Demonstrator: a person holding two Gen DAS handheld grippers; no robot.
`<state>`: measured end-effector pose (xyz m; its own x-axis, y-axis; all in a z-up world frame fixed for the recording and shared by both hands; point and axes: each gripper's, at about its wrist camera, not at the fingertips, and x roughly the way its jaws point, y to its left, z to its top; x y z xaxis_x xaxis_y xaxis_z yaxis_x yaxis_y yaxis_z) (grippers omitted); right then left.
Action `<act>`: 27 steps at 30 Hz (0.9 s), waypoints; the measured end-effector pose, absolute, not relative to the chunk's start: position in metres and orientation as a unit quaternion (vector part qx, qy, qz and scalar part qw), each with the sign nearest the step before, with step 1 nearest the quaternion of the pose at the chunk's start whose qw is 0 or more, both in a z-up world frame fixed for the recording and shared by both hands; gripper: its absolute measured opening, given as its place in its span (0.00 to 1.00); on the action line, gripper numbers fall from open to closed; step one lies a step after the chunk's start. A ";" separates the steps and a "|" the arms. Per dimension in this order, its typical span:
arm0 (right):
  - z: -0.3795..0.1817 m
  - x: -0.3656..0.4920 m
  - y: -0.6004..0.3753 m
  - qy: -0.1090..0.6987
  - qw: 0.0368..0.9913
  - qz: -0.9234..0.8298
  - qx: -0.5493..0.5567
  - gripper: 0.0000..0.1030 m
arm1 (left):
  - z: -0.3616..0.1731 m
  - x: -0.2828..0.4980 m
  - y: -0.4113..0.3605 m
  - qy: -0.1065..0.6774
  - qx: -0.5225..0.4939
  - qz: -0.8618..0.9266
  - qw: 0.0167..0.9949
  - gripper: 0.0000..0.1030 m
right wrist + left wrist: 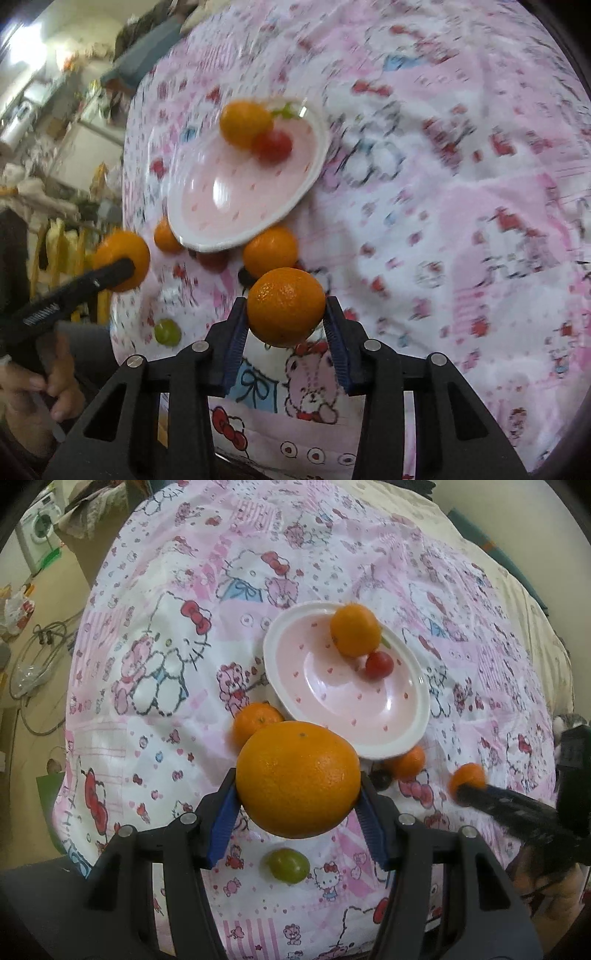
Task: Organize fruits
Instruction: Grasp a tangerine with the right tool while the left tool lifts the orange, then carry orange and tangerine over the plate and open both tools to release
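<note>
Pink sheet (pixel 155 738) beneath; each gripper (pixel 298 794) (pixel 285 314) clamps an orange (pixel 298 779) (pixel 286 306).

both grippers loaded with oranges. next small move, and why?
Probably carry the left gripper forward over the pink plate and release there. It is shut on a large orange just short of the near rim, and the plate's centre is bare: only a small orange and a red tomato sit at the far side.

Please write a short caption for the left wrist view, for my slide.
Left gripper holds an orange above the patterned cloth, near a pink plate with an orange and a tomato.
</note>
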<state>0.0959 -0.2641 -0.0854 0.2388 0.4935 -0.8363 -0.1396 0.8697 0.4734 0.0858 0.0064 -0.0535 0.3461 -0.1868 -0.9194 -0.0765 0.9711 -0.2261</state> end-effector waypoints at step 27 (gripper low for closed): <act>-0.053 0.210 -0.248 0.513 0.815 0.244 0.114 0.42 | -0.057 0.188 0.004 0.538 -0.067 -0.048 0.839 0.54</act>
